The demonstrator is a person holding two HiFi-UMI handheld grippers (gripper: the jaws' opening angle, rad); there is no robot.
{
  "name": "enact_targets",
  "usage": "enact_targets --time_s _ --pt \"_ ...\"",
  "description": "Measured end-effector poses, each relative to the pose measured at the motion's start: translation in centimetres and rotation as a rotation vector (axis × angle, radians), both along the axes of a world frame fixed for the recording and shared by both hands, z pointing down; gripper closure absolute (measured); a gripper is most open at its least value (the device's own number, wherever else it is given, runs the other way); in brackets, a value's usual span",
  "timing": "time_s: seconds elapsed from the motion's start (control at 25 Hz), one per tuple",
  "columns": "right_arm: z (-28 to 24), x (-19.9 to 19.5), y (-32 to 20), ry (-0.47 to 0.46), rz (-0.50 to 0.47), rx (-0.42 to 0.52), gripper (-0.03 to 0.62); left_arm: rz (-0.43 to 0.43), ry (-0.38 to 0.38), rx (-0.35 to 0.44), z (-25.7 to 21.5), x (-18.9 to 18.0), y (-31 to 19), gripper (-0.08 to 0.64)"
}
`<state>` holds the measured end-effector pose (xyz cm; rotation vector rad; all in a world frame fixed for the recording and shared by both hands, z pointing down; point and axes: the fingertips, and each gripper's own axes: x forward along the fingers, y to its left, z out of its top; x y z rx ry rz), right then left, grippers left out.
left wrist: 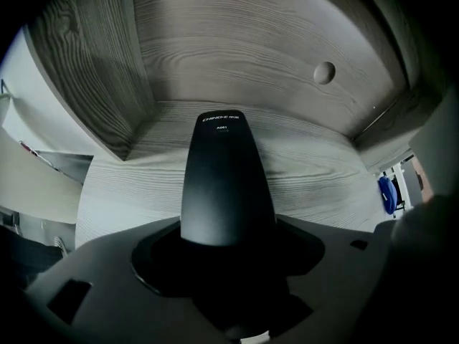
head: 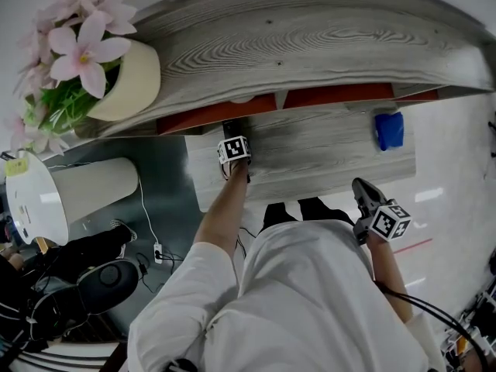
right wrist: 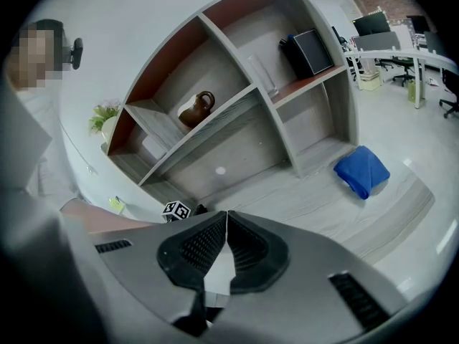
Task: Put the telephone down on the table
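Lost in shadow: the lower end of the telephone (left wrist: 226, 181), pinched at frame centre by the fingers of the left gripper (head: 235, 134). Points up-frame, long axis away from camera, over the counter (left wrist: 315, 170); contact unclear. Pressed together, empty: fingers of the right gripper (right wrist: 225, 228).

A low table (head: 325, 157) of grey wood stands near, against a tall shelf unit (right wrist: 237, 113) of the same wood, with some compartments backed in red. The wall (right wrist: 143, 20) on the left is plain white. The pale floor (head: 457, 200) shines, and far right stand white desks (right wrist: 401, 47) and black office chairs (right wrist: 450, 84).
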<state>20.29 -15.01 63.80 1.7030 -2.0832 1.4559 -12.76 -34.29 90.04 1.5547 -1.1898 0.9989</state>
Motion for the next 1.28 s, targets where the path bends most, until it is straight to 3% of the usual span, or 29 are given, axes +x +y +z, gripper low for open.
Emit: enact_targets --time_s 0.12,0.28,0.48,0.6,0.76,0.92,1.12,1.28 --pt "0.2 -0.1 -0.2 -0.001 -0.008 0.001 0.574 0.01 0.06 0.007 -0.3 1.4 -0.2 0.264" --pt "0.3 -0.1 0.0 -0.004 -0.016 0.0 0.574 0.018 -0.099 0.005 -0.7 -1.0 0.2 0.261" --pt "0.3 -0.2 0.5 -0.006 -0.021 0.003 0.574 0.006 -0.092 0.028 -1.1 -1.4 0.3 0.242" --pt "0.2 -0.4 0.7 -0.01 -0.032 0.009 0.574 0.013 -0.133 0.121 -2.7 -2.4 -0.8 0.239" --pt "0.0 -1.1 0.7 -0.014 -0.055 0.029 0.573 0.012 -0.146 0.162 -5.0 -3.3 -0.3 0.239" --pt "-0.5 -2.7 0.6 -0.019 -0.079 0.062 0.574 -0.02 -0.015 0.195 -7.2 -2.3 1.0 0.239" --pt "-1.0 -5.4 0.7 -0.016 -0.113 0.098 0.574 -0.056 0.096 0.31 -12.1 -3.3 2.3 0.249" --pt "-1.7 -7.0 1.5 -0.016 -0.1 0.132 0.574 -0.073 0.109 0.381 -16.1 -5.2 4.6 0.414"
